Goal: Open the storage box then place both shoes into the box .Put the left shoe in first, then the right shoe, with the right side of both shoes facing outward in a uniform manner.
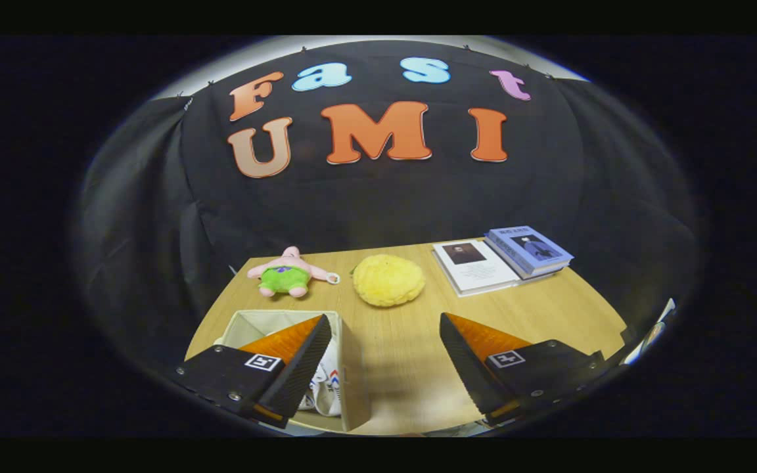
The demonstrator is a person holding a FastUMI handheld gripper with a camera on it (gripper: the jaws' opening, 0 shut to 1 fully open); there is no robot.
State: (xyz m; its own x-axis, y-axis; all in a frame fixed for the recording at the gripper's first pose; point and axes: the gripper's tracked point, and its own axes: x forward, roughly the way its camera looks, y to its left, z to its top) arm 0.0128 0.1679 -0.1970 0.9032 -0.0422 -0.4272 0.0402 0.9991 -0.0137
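White fabric of a shoe (327,387) shows inside the open storage box (352,368), tucked down against the near wall just under your left finger. Your tool (385,355) is spread wide with nothing between its fingers, hovering above the tabletop (405,341); the left finger hangs over the box, the right over bare wood. With the lid already out of the way and a shoe inside, you look to be at or near the end of the task, though I cannot tell whether one shoe or both lie in there, or which way they face. If a shoe remains, it is not among the things ahead: a pink plush toy (288,272), a yellow sponge (388,280) and two books (503,263) sit beyond the box
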